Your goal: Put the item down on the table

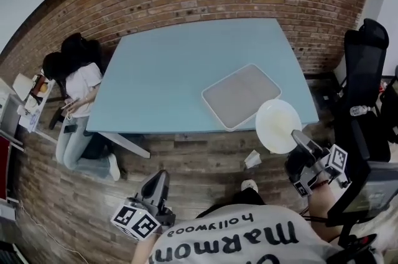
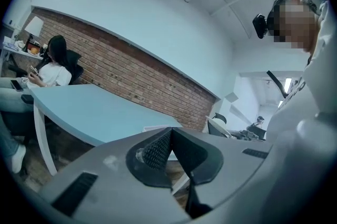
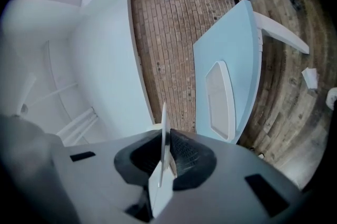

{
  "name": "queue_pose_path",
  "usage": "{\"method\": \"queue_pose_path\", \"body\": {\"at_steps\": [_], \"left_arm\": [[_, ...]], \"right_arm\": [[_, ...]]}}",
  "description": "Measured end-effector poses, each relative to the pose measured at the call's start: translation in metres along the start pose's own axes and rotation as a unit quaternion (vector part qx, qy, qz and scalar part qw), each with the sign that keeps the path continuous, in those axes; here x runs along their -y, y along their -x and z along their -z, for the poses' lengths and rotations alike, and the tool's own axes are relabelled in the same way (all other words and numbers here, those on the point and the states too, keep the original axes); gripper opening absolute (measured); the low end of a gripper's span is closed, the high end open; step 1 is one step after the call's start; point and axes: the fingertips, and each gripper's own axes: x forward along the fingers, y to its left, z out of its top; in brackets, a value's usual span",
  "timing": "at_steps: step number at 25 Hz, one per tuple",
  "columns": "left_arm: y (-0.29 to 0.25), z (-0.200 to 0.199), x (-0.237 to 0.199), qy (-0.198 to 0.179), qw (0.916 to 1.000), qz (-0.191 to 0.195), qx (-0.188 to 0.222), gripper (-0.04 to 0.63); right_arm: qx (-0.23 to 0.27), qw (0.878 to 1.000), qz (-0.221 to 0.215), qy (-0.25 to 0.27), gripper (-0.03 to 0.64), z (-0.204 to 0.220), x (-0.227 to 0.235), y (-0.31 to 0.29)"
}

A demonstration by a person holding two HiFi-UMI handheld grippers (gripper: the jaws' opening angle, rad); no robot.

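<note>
A white round plate (image 1: 278, 125) hangs over the floor just off the near right corner of the light blue table (image 1: 168, 70). My right gripper (image 1: 300, 140) is shut on its near rim. In the right gripper view the plate (image 3: 163, 165) shows edge-on, pinched between the jaws of that gripper (image 3: 166, 152). A grey tray with a white rim (image 1: 241, 95) lies on the table near that corner. My left gripper (image 1: 160, 182) is held low at the bottom left, away from the table. Its jaws (image 2: 169, 138) are shut with nothing between them.
A person (image 1: 78, 101) sits at the table's left end looking at a phone. A black office chair (image 1: 364, 70) stands to the right, with a bottle (image 1: 360, 110) beside it. A crumpled white paper (image 1: 252, 159) lies on the brick floor below the plate.
</note>
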Motion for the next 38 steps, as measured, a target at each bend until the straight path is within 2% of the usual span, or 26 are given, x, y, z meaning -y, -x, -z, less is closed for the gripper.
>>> {"method": "queue_pose_path", "body": {"at_steps": [8,15,21,29,38], "left_arm": [[-0.046,-0.003,-0.002,-0.004,0.9998,-0.017,-0.004,0.006],[-0.119,-0.014,-0.017,-0.016,0.9993,-0.032,0.01,0.006],[-0.179,-0.021,-0.005,-0.037,0.9992,-0.013,-0.003,0.006],[-0.247,-0.018,0.013,-0.042,0.9991,0.001,0.002,0.006],[-0.289,-0.008,0.026,-0.039,0.9991,0.013,-0.01,0.006]], "right_arm": [[-0.017,1.0,0.018,0.003,0.031,-0.045,0.016,-0.03],[-0.02,0.999,0.045,0.008,0.031,-0.087,0.039,-0.05],[-0.037,0.998,0.06,-0.002,0.031,-0.113,0.05,-0.065],[-0.068,0.995,0.077,-0.012,0.031,-0.144,0.072,-0.08],[-0.093,0.992,0.086,-0.019,0.031,-0.164,0.086,-0.105]]}}
